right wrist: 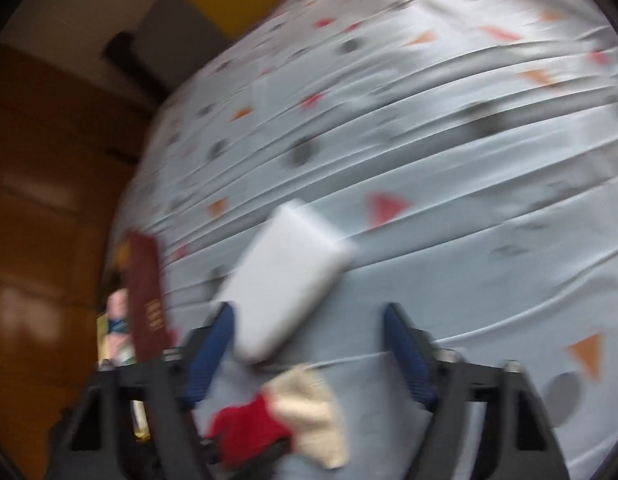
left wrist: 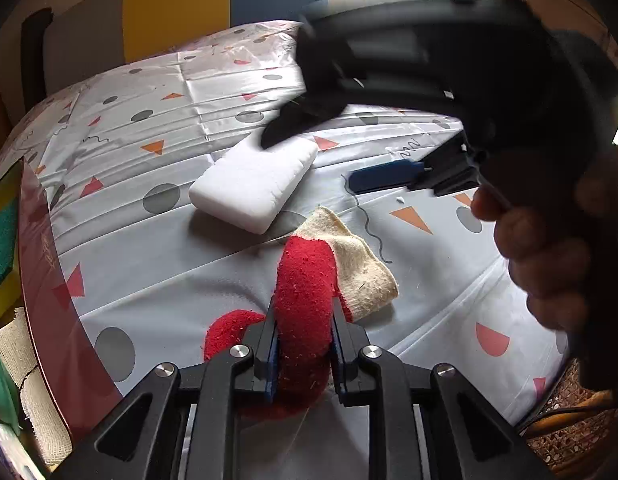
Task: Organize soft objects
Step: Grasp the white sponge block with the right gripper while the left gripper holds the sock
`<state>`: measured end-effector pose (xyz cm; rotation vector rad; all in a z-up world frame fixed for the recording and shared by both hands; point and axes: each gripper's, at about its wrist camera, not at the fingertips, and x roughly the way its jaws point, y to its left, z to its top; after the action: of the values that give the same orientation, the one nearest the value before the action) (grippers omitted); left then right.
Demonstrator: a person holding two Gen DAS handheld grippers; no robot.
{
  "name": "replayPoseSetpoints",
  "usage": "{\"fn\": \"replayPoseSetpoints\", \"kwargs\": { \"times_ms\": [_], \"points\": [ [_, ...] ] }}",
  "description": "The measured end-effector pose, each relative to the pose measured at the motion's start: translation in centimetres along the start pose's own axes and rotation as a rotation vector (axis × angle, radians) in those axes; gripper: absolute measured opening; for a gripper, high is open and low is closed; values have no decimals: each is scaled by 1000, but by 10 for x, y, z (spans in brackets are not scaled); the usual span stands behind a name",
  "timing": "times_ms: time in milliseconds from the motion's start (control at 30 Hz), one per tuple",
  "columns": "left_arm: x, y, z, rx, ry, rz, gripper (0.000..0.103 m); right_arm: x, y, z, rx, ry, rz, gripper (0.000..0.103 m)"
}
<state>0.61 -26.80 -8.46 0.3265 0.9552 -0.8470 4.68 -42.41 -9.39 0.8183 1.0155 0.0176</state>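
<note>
L gripper [left wrist: 303, 354]: clamps red sock [left wrist: 305, 300] | R gripper [right wrist: 309, 312]: open

Surface: cloth [left wrist: 157, 264] in pale grey-white, creased in long parallel folds, printed with grey circles, red and orange triangles, thin squiggles. Same cloth [right wrist: 449, 216] blurred in right wrist view.

Landmark: white sponge [left wrist: 253, 184], flat on cloth, roughly central; also seen at [right wrist: 287, 280], lying at an angle.

Just beside sponge, on near side: sock [left wrist: 349, 256], cream toe resting on cloth, red part rising off it; also at [right wrist: 293, 412].

Left of sponge, at cloth edge: dark red box wall [left wrist: 45, 264], standing upright; also at [right wrist: 147, 296].

Right of sponge, well apart: tiny white crumb [left wrist: 399, 199] on cloth.
</note>
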Motion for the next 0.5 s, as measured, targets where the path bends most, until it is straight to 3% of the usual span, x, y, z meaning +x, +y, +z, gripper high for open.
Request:
{"fn": "replayPoseSetpoints", "kwargs": {
  "times_ms": [67, 133, 300, 367, 500],
  "points": [
    [-1, 0, -1, -7, -4, -5, 21, 8, 12, -2, -30, 26, 37, 84],
    [-2, 1, -2, -11, -7, -11, 21, 20, 21, 2, -54, 45, -20, 86],
    [-3, 3, -5, -20, -15, -24, 21, 41, 30, 31, -94, 76, -69, 85],
    [-3, 3, -6, -18, -17, -24, 21, 44, 41, 45, -147, 62, -103, 80],
    [-5, 7, -7, -28, -19, -38, 21, 49, 55, 68, -236, 70, -170, 80]
  ]
}}
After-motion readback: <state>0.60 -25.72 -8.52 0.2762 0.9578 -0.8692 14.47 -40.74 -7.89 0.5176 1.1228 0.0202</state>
